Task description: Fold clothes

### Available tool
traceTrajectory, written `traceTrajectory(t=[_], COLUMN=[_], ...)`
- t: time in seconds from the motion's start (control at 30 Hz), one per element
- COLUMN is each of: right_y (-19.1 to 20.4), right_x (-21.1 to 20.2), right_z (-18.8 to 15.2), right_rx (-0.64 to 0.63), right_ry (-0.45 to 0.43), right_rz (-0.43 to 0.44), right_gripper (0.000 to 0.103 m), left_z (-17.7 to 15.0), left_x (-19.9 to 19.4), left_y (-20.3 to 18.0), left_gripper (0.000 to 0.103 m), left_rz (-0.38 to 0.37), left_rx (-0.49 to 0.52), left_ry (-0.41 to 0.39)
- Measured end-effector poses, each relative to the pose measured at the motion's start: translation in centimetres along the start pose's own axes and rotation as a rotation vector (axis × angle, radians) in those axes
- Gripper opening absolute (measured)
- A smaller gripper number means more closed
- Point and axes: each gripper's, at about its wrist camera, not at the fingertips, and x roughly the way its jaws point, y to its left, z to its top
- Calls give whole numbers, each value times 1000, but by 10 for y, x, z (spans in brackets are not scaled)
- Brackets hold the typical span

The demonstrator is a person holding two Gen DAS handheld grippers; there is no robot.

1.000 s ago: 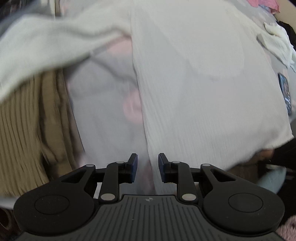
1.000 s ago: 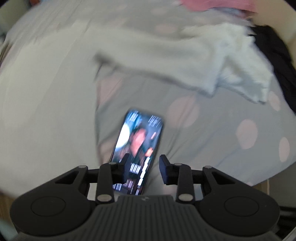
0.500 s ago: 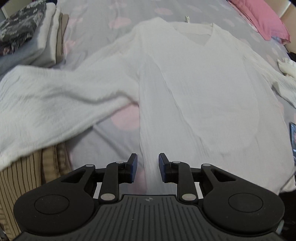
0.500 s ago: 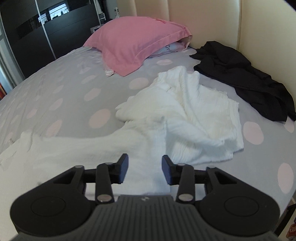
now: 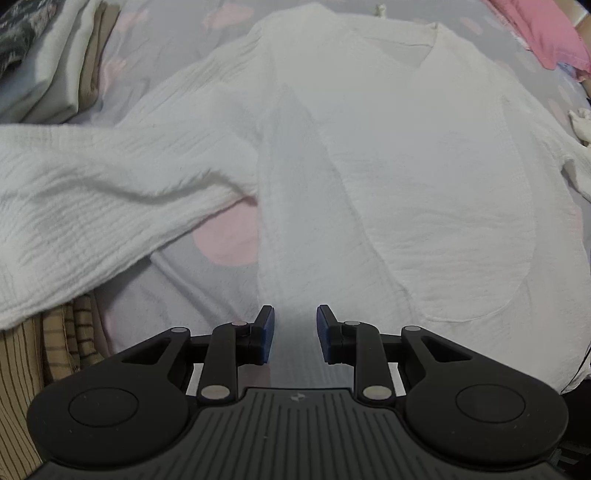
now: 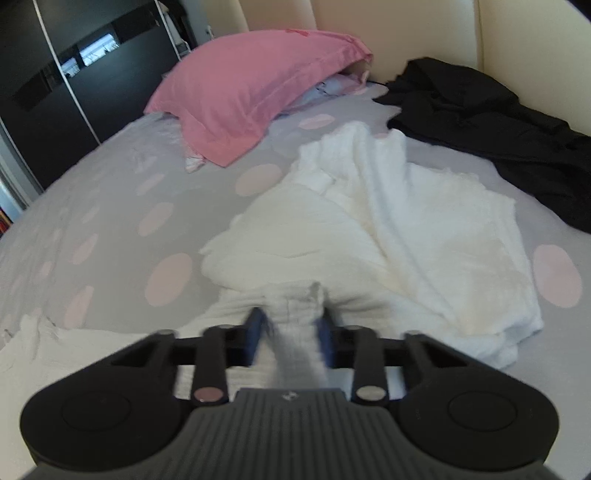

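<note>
While our right gripper [image 6: 291,332] closes its jaws on the white top's sleeve [image 6: 299,306] bunched between them, we keep our left gripper [image 5: 294,334] parted above the white top [image 5: 406,166], unloaded.

White on grey and pink

A crinkled white cotton blouse [image 5: 388,155] lay on a grey bedsheet [image 6: 110,206] with pale pink dots; at twelve o'clock was a pink pillow [image 6: 255,88].

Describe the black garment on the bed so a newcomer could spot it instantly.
Start at the grey bedsheet with pink dots and look to its far corner by the cream headboard. The black garment lies crumpled there, beyond the white clothes heap, and is the only dark fabric on the bed.
</note>
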Motion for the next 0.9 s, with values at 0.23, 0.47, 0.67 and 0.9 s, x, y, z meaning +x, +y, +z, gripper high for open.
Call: traceTrajectory(t=[0.23, 0.47, 0.67, 0.9], right_y=[39, 133, 225, 331], right_x=[-39, -101, -139, -157], right_z=[19, 49, 65, 47], right_rx=[-29, -141, -215, -290], right_ry=[-55, -107, -97, 12], right_rz=[92, 193, 236, 308], right_gripper=[15, 15, 15, 15], left_z=[0, -4, -10, -8], left_x=[-14, -40, -53, -54], left_y=[-6, -16, -9, 2], left_gripper=[23, 23, 23, 23], left_rz=[-58, -92, -98, -77], left_rx=[0, 25, 18, -10], left_ry=[-27, -105, -138, -136])
